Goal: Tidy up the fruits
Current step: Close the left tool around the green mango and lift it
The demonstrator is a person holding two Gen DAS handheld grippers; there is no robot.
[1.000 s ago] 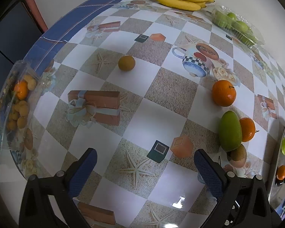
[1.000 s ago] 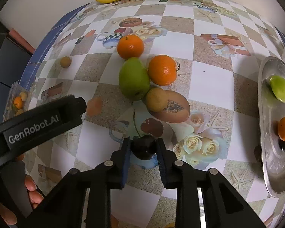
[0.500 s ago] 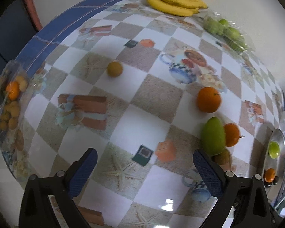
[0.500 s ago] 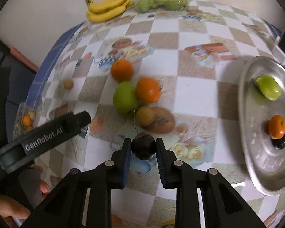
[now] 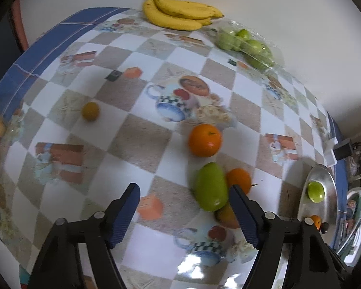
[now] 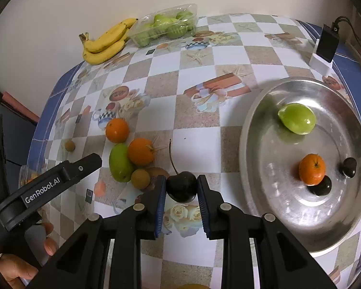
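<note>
Cherry (image 6: 182, 187) is pinched in right gripper (image 6: 182, 189), carried clear of cloth, tray (image 6: 257, 130) at 2 o'clock. Left gripper (image 5: 184, 207) has been narrowing, nothing held, mango (image 5: 211, 187) at 1 o'clock.

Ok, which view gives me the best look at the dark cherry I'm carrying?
The right wrist view. The cherry sits centred between the right gripper pads, clamped, its stem curving up, with the metal plate off to the right. The left wrist view does not show this cherry; only a dark speck shows on the plate's edge.
</note>
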